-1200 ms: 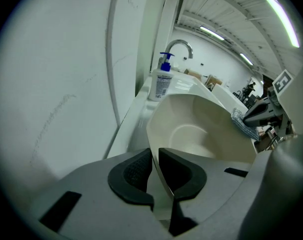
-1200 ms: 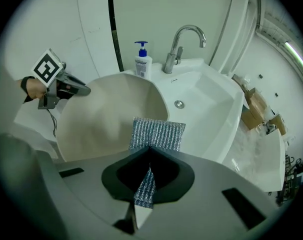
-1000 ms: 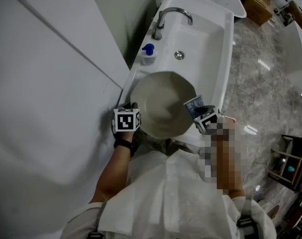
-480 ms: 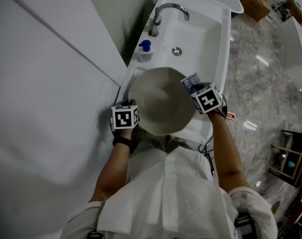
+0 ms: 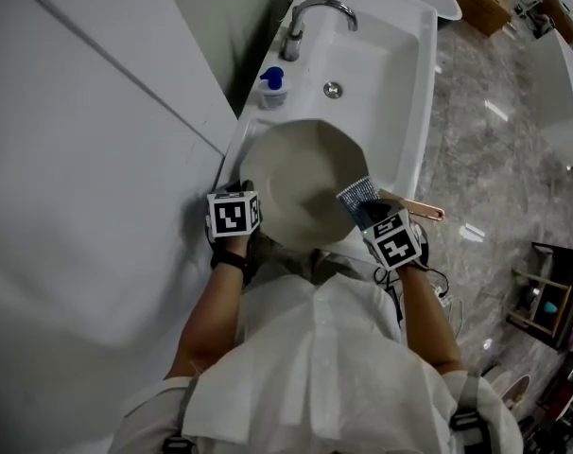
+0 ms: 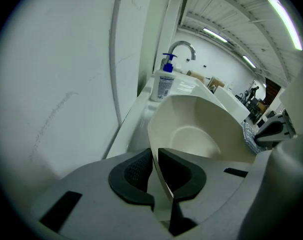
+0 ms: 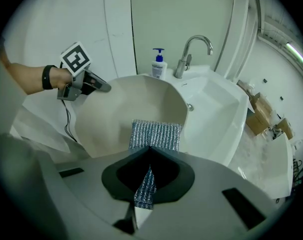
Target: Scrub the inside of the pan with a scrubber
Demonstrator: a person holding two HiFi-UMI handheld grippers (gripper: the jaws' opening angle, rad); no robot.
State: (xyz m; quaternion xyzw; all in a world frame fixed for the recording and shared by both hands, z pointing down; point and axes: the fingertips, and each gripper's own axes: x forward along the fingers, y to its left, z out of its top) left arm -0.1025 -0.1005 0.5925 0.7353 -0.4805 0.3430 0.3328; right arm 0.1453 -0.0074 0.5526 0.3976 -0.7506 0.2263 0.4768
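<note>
A cream pan (image 5: pixel 301 183) is held tilted over the sink's near end, and a copper handle (image 5: pixel 421 209) sticks out on its right. My left gripper (image 5: pixel 247 200) is shut on the pan's left rim (image 6: pixel 159 176). Its jaws have just been closing a little more, with the rim between them. My right gripper (image 5: pixel 370 216) is shut on a silvery mesh scrubber (image 5: pixel 360 200), which lies against the pan's inner wall near its right edge. In the right gripper view the scrubber (image 7: pixel 156 134) fans out ahead of the gripper (image 7: pixel 149 151) over the pan (image 7: pixel 116 119).
A white sink (image 5: pixel 390 64) with a drain (image 5: pixel 333 90) and a chrome faucet (image 5: pixel 310 17) lies beyond the pan. A soap bottle with a blue pump (image 5: pixel 271 88) stands on the sink's left ledge. A white wall (image 5: pixel 97 159) is close on the left, and there is marble floor (image 5: pixel 494 159) on the right.
The right gripper pushed the scrubber to the pan's far right side, then drew it back to the near right side. The left gripper and the pan stayed in place.
</note>
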